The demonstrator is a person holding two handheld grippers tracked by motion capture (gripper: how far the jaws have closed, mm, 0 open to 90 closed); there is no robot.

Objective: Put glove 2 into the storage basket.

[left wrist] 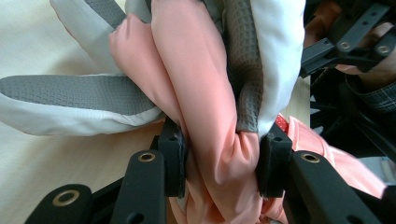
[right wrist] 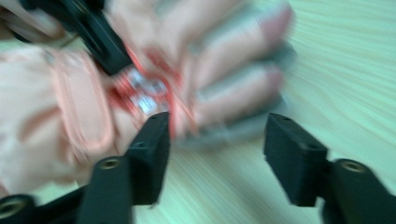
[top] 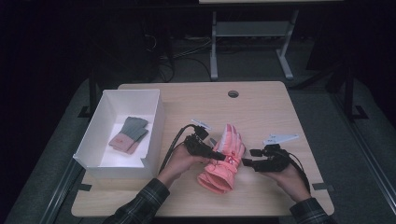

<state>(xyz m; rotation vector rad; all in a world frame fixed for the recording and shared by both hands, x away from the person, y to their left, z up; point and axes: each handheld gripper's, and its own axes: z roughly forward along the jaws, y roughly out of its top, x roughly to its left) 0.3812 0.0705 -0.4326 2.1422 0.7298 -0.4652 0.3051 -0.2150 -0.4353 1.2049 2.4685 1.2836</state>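
Pink fabric: we see it bunched between the left gripper's [left wrist: 223, 165] two black pads, which pinch the pink ski glove [left wrist: 201, 84] at mid-body.
Left grip: jaws clamped on a fold of the glove, grey palm patches fanning out toward 10 and 12 o'clock in the left gripper view.
Right gripper [right wrist: 215, 156]: jaws spread with nothing between them; the glove sits just beyond its left pad, toward 11 o'clock, in a blurred picture.
Glove on table [top: 280, 107]: we find the pink ski glove [top: 223, 161] at the table's centre, between left gripper [top: 212, 153] and right gripper [top: 250, 157].
White box [top: 156, 126]: at 9 o'clock from the glove, near the left hand.
Knit glove [top: 129, 134]: grey and pink, lying inside the box.
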